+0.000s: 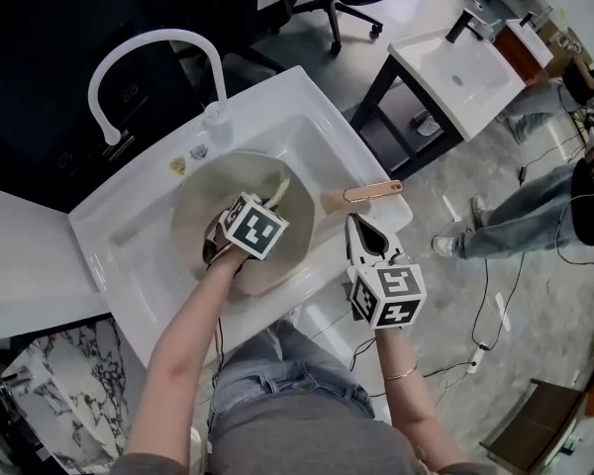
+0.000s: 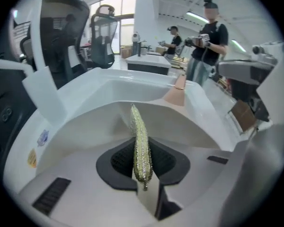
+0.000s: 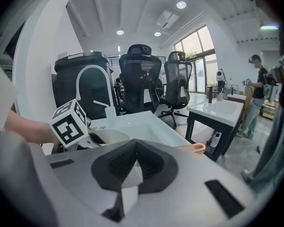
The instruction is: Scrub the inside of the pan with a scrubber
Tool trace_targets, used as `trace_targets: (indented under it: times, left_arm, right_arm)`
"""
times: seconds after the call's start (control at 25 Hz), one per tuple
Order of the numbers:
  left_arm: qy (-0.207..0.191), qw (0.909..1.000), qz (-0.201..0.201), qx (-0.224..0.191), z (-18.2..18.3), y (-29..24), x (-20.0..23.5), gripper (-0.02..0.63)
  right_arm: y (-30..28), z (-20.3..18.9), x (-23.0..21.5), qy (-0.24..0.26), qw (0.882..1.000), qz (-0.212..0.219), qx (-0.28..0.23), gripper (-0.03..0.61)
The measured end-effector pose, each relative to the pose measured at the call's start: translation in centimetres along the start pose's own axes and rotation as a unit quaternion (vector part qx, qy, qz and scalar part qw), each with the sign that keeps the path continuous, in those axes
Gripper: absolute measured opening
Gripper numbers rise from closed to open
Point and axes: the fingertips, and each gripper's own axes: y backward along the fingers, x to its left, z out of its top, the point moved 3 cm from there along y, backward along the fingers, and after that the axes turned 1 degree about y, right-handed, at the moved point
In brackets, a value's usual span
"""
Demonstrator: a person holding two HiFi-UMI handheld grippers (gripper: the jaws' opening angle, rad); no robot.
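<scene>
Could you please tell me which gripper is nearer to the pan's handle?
Right. The right gripper sits just short of the handle, shut and empty; the left gripper is inside the pan, clamping the scrubber.

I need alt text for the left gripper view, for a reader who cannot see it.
The left gripper is shut on a gold scrubber inside the cream pan, which sits in a white sink.

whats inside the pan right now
The left gripper reaches into the pan, shut on a thin glittery scrubber held on edge. No food or water shows. The pan bottom beneath the gripper is covered, so it cannot be checked.
</scene>
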Motion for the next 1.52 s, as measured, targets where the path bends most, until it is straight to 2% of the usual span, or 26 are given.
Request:
trace_targets:
  times: [0.08, 0.16, 0.24, 0.52, 0.64, 0.8, 0.92, 1.12, 1.28, 1.4, 1.52]
  left_arm:
    - [-0.052, 0.9968, -0.060, 0.003, 0.2, -0.1, -2.0, 0.064]
    - [-0.102, 0.9872, -0.122, 0.012, 0.0, -0.2, -3.9, 0.064]
    - [-0.141, 0.9753, -0.168, 0.030, -0.4, 0.1, -5.3, 0.064]
    - [-0.194, 0.9315, -0.287, 0.112, -3.1, 2.4, -8.2, 0.063]
    - [-0.226, 0.9065, -0.325, 0.146, -4.9, 3.6, -9.1, 0.063]
    - [-0.287, 0.8647, -0.364, 0.193, -7.1, 5.3, -9.4, 0.064]
    - [-0.305, 0.8368, -0.389, 0.235, -8.4, 6.7, -8.7, 0.064]
    - [-0.317, 0.7992, -0.407, 0.309, -10.9, 8.7, -6.5, 0.063]
    - [-0.347, 0.7714, -0.369, 0.385, -12.9, 9.7, -3.6, 0.064]
    - [-0.369, 0.7616, -0.330, 0.418, -13.6, 9.6, -1.6, 0.064]
    - [-0.398, 0.7526, -0.272, 0.449, -13.9, 8.8, 0.6, 0.064]
  right_arm:
    - [0.0, 0.1, 0.1, -0.001, 1.000, 0.001, -0.002, 0.011]
    - [-0.1, 0.3, 0.3, 0.001, 1.000, 0.004, -0.004, 0.011]
    - [0.0, 0.4, 0.6, 0.004, 1.000, 0.005, -0.005, 0.011]
    - [0.3, 0.6, 1.8, 0.014, 1.000, 0.013, -0.007, 0.011]
    - [0.4, 0.6, 2.1, 0.016, 1.000, 0.015, -0.007, 0.011]
    - [0.5, 0.7, 2.8, 0.019, 1.000, 0.019, -0.008, 0.011]
    - [0.5, 0.6, 3.4, 0.020, 1.000, 0.020, -0.006, 0.011]
    - [0.5, 0.4, 4.3, 0.022, 0.999, 0.022, -0.003, 0.011]
    - [0.7, 0.4, 4.6, 0.022, 1.000, 0.020, -0.003, 0.011]
    - [0.9, 0.4, 4.8, 0.022, 1.000, 0.015, -0.002, 0.011]
    - [1.0, 0.4, 4.9, 0.022, 1.000, 0.012, -0.002, 0.011]
